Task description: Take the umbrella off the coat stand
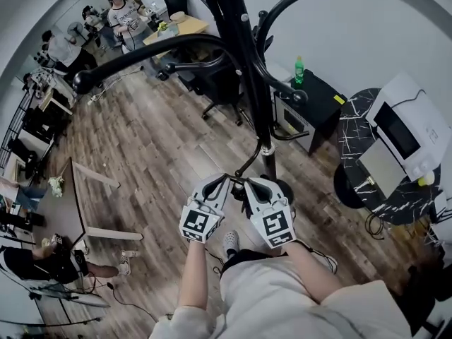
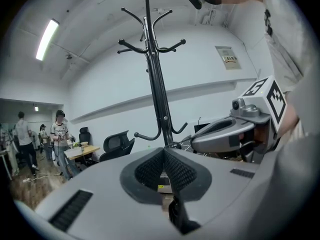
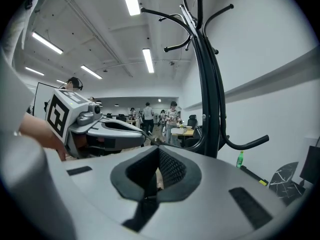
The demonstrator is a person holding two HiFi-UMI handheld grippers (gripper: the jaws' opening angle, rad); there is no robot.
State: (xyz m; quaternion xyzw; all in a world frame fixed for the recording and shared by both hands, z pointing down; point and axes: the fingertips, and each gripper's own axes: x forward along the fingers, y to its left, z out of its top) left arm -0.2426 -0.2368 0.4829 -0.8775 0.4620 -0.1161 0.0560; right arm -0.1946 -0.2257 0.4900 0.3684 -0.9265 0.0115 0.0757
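Wood-plank floor (image 1: 148,161) runs beneath the black coat stand (image 1: 251,76), a desk (image 1: 185,27) farther back. The left gripper (image 1: 220,182) and right gripper (image 1: 253,184), side by side, both have jaws pressed together.

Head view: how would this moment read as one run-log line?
left gripper: shut | right gripper: shut | both: side by side near coat stand | umbrella: not made out

I'm holding my left gripper (image 1: 224,182) and right gripper (image 1: 248,184) side by side, tips nearly meeting by the coat stand (image 1: 247,69) pole, both squeezing fully closed.
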